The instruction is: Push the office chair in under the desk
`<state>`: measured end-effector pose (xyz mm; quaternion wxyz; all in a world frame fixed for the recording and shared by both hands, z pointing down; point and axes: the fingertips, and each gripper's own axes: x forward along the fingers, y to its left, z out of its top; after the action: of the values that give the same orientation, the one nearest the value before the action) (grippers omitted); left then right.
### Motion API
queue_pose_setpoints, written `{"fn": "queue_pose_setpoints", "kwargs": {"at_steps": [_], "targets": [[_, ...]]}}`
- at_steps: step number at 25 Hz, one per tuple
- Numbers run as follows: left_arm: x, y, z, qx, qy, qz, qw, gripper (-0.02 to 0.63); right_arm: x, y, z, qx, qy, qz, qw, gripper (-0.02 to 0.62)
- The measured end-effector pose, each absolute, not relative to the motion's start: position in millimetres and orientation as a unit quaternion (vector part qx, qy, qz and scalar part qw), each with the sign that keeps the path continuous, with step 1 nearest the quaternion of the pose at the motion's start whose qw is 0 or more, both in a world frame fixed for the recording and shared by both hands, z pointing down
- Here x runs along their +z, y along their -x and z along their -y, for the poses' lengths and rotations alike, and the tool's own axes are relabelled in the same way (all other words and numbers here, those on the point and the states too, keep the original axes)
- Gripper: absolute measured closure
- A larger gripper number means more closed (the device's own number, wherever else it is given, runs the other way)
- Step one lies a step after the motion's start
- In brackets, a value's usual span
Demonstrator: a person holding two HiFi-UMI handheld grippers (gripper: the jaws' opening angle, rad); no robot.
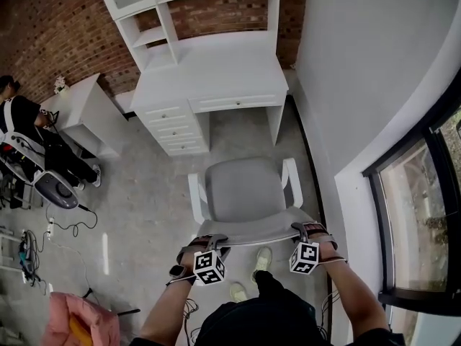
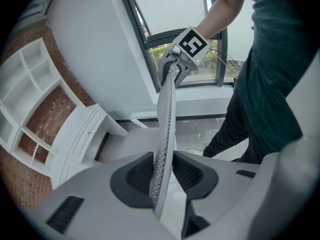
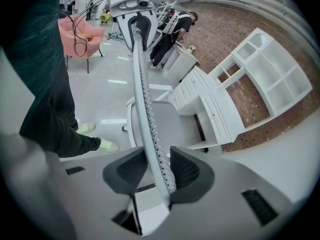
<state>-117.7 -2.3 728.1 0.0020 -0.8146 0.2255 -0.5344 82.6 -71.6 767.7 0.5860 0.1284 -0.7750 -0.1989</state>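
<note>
Starting at the far left of the head view, a person (image 1: 21, 121) sits beside a small white side table (image 1: 86, 114) by the brick wall (image 1: 50, 27), and a pink seat (image 1: 79, 323) stands on the floor at the lower left corner.

The left gripper (image 1: 209, 242) sits at the left end of the backrest (image 1: 252, 229) of the office chair (image 1: 241, 193). In the left gripper view its jaws stand at a middling width, closed on the perforated top edge of the backrest (image 2: 167, 109), with a dark pad against each face.

The chair stands on the floor just out from the front edge of the desk (image 1: 216, 71). Its seat faces the open knee space to the right of the drawers (image 1: 176, 128) and is not yet under the desktop. Both white armrests are clear of the desk.

The right gripper (image 1: 306, 229) is on the right end of the same top edge. In the right gripper view its jaws are fairly wide and closed on the backrest (image 3: 142, 94), which runs between the pads.

A dark-framed window (image 1: 425, 207) fills the right side.
</note>
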Motion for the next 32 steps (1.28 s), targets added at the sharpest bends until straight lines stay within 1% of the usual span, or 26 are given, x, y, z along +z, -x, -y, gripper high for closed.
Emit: {"fn": "queue_pose_setpoints", "kwargs": {"at_steps": [11,24,32], "targets": [[735.5,146.6,92.3,-0.560,0.791,-0.246,-0.030,0.488,771.9,-57.4,148.7,-0.207,-0.102,0.782,0.579,0.480],[738.7,167.1,192.3,-0.570,0.778,-0.264,-0.031,0.477,773.2,-38.3,240.2,-0.208,-0.112,0.784,0.574,0.480],[739.9,175.7,255.5,-0.567,0.784,-0.253,-0.031,0.471,775.5,-30.8,303.3,-0.195,-0.114,0.778,0.587,0.480]]}}
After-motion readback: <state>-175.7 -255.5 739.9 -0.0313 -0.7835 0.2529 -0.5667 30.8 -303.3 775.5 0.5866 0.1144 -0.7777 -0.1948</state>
